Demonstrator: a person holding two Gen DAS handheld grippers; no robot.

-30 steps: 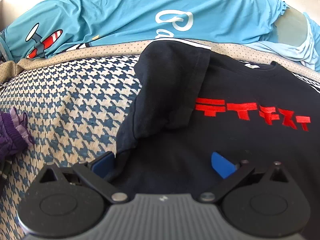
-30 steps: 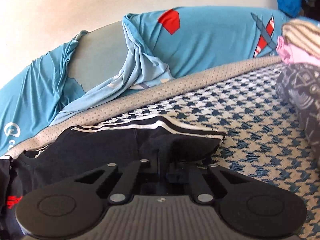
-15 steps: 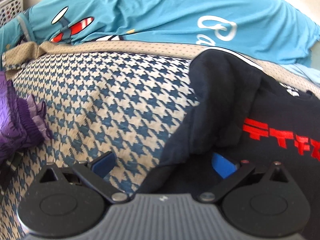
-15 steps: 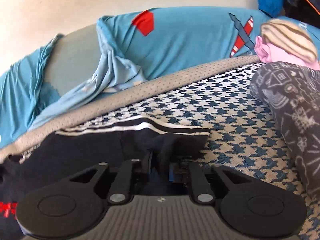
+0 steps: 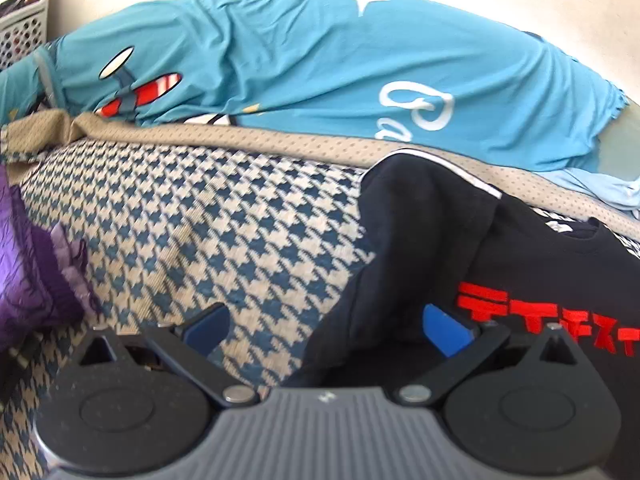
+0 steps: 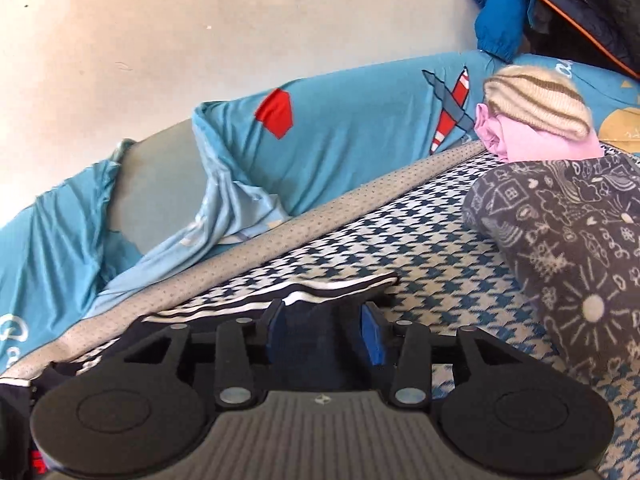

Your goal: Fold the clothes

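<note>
Lying on the houndstooth cover (image 5: 224, 216), the black T-shirt (image 5: 532, 264) sits between both released claws (image 5: 326, 326) (image 6: 325, 330).

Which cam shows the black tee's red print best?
Left wrist: the red print runs clear across the black tee, lower right. Right wrist catches only a red sliver at its bottom-left edge, beside the tee's striped hem.

Matt black cloth T-shirt (image 5: 500, 248) on coarse woven houndstooth cover (image 5: 200, 220).
</note>
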